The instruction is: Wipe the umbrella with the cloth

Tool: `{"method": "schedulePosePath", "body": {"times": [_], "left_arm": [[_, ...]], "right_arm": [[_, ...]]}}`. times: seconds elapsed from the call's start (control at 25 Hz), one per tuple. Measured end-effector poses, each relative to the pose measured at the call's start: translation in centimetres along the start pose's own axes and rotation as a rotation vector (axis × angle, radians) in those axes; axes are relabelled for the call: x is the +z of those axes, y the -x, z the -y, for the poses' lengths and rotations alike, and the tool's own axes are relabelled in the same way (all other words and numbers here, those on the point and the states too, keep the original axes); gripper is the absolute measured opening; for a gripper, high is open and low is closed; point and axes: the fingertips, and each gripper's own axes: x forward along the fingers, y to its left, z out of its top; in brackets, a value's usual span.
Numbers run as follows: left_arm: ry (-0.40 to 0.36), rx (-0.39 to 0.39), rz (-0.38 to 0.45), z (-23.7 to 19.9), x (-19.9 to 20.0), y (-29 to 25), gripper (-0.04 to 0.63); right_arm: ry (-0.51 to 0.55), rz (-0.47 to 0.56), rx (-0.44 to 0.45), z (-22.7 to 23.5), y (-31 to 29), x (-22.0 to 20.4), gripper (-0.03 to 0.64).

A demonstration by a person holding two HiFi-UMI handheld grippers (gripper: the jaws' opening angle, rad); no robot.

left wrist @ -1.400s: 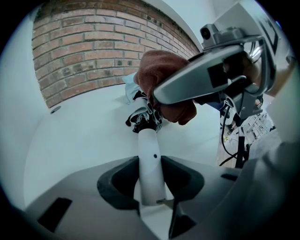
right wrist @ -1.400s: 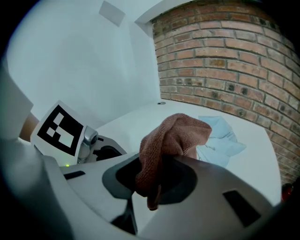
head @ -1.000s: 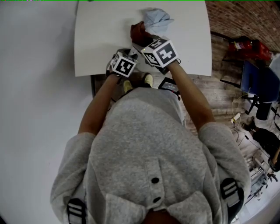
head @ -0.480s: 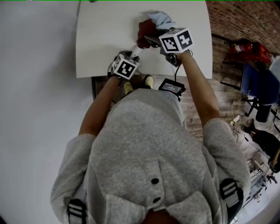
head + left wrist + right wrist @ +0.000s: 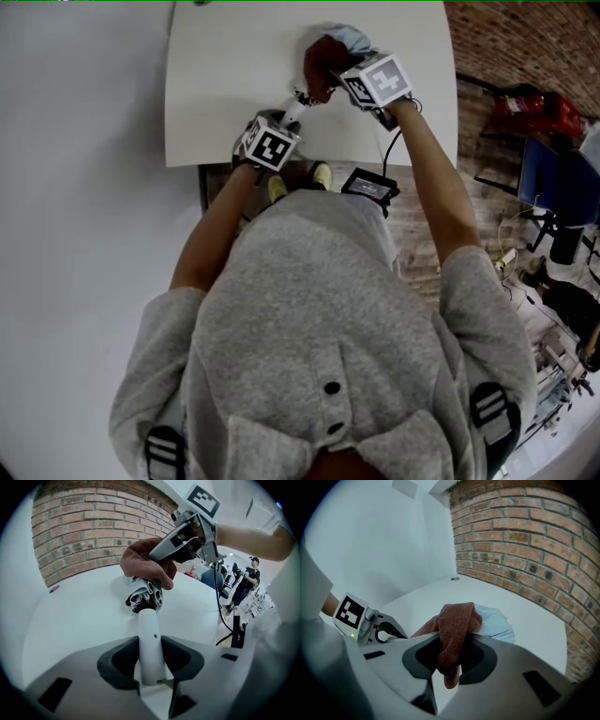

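At the near edge of the white table point(image 5: 225, 84), the left gripper point(image 5: 150, 660) is clamped on the stiff white plastic handle point(image 5: 151, 634) of the folded pale-blue umbrella point(image 5: 499, 625). The handle is a light, slick tube and looks the best place to hold. Further in, the right gripper point(image 5: 449, 660) pinches the soft rust-brown cloth point(image 5: 457, 620) over the limp canopy. Bare tabletop lies to the left, and the table's right edge is nearer.

the right gripper point(image 5: 330, 82), clamped on the cloth point(image 5: 317, 58), now sits farther from the left gripper point(image 5: 290, 115) than a second ago, the cloth drawn along the umbrella point(image 5: 349, 37) away from it.
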Motion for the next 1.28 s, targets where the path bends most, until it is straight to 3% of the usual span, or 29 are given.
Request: {"method": "schedulePosePath", "body": {"times": [0.72,1.28], "left_arm": [[0.005,-0.011,-0.011,0.3,-0.1,0.3,0.158],[-0.008,0.023,0.006,-0.1,0.5,0.5,0.158]], "right_arm": [[0.115,-0.033,-0.212,5.3,1.7,1.2,0.08],[0.167,-0.085,-0.355,9.9,3.2,1.7,0.08]]}}
